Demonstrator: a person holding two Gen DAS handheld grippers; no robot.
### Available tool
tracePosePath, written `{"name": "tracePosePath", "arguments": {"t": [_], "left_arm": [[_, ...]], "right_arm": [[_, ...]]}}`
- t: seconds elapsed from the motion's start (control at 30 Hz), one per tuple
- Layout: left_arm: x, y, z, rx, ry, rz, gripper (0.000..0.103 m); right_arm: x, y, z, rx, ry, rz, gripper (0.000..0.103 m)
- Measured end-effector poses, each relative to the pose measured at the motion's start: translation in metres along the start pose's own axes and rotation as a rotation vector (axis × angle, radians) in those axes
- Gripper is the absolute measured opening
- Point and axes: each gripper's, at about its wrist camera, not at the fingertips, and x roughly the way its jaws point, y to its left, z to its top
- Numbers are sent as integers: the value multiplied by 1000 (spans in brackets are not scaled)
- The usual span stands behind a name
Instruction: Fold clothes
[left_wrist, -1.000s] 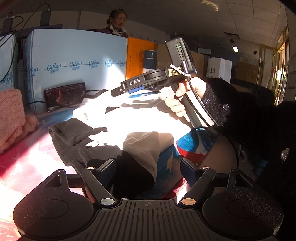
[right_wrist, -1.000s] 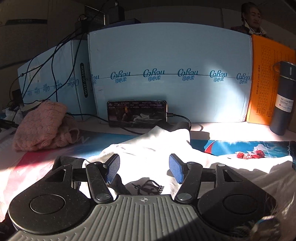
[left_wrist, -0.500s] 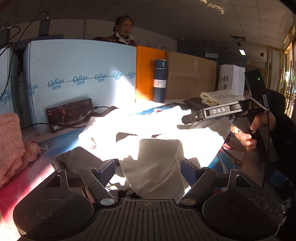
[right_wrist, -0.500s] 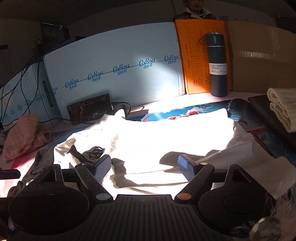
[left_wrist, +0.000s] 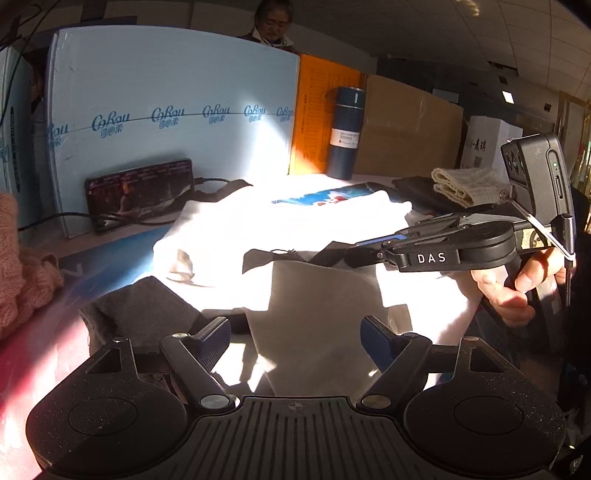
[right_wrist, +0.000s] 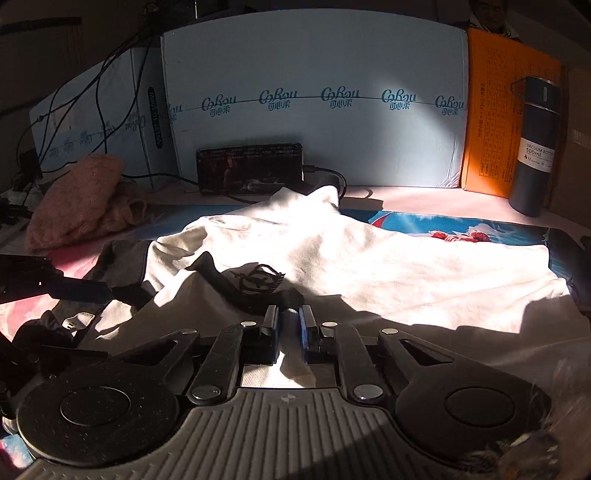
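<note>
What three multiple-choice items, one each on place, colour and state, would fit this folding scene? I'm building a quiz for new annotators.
1. Where does the vacuum bottle stand?
A. Before the orange panel
B. On the pink knit
C. On the white garment

2. What colour is the garment spread on the table?
A. Red
B. White
C. Green

3. How does the right gripper stand?
A. Wide open
B. Out of view
C. Closed on the garment

Answers: 1 A, it stands upright against the orange sheet; 2 B, sunlit white cloth; 3 C, the pads pinch a cloth fold, while the left gripper gapes open.
</note>
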Motion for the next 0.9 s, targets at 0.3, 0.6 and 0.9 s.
{"name": "tracePosePath", "arguments": {"t": [0.3, 0.6, 0.9], "left_arm": [[8, 0, 9, 75, 31, 59, 80], [37, 39, 38, -66, 28, 38, 91], [51, 107, 82, -362, -76, -133, 91]], "right_arm": [[1, 6, -2, -97, -31, -132, 58], [3, -9, 1, -107, -4, -130, 77], [5, -52, 46, 209, -147, -32, 92]]}}
